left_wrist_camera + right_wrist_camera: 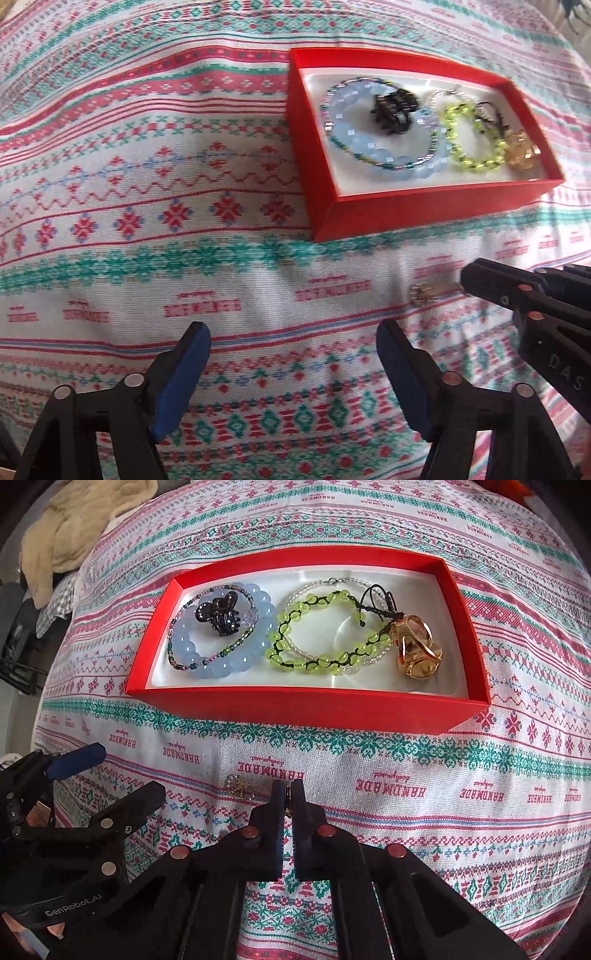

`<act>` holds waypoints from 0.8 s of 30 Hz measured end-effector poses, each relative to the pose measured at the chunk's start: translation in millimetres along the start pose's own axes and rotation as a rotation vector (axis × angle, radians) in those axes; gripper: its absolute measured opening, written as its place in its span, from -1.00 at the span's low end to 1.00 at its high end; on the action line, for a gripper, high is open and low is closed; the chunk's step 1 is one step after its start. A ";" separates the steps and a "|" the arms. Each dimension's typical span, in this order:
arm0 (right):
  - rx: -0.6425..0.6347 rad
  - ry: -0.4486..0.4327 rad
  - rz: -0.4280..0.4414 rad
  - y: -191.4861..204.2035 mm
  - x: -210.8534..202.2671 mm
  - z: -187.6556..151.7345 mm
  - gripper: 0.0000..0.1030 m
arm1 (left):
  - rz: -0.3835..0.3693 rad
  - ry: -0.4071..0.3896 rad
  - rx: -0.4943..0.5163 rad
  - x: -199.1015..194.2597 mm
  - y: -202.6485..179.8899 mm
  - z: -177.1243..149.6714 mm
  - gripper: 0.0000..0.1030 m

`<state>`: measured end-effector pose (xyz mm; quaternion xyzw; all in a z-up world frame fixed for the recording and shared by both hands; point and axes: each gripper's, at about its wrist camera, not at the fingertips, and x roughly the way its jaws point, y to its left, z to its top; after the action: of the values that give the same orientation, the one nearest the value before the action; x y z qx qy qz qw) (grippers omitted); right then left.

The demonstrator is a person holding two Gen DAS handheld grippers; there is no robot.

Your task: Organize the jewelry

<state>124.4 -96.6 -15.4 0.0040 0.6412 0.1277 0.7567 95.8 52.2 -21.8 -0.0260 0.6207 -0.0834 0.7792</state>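
- Right wrist view: your right tool (287, 788) is clenched on a small metallic piece (287, 794) pinched at its fingertips, low over the patterned cloth (406, 812). The piece is too small to identify.
- Just left of those tips, a small gold and clear trinket (240, 785) lies on the cloth, in front of the red box (295, 709) and apart from it.
- The box sits open on the cloth. In its white tray, on the left, you have a pale blue bead bracelet (225, 642) with a thin multicoloured bead strand and a dark claw clip (219, 614) lying on it.
- In the middle lies a yellow-green bead bracelet (321, 635) on black cord, overlapping a clear bead strand; at the right, touching it, a gold ornament (415, 648).
- Left wrist view: your left tool (291, 369) is released, its blue-padded fingers (181, 380) spread wide with nothing between them, hovering over the cloth near the box's front wall.
- From there your right tool shows at the right edge, with the trinket (423, 293) just beside its tip.
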 end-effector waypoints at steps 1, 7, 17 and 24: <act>0.000 -0.009 -0.003 -2.5 -2.2 -0.2 -0.98 | -0.024 0.001 -0.002 0.5 -5.2 1.4 0.34; 0.026 -0.038 -0.015 -19.2 -12.0 -1.2 -0.98 | -0.158 0.001 0.011 10.8 -33.6 9.8 -0.10; 0.045 -0.043 -0.004 -38.1 -23.5 -6.8 -0.98 | -0.119 0.002 0.097 31.3 -77.3 28.8 -0.34; 0.062 -0.042 0.000 -43.1 -24.3 -7.5 -0.98 | -0.056 -0.015 0.145 38.6 -95.0 29.8 -0.52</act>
<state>121.7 -144.3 -0.5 0.0301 0.6288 0.1075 0.7695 123.8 -49.4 -38.5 0.0127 0.6063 -0.1496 0.7809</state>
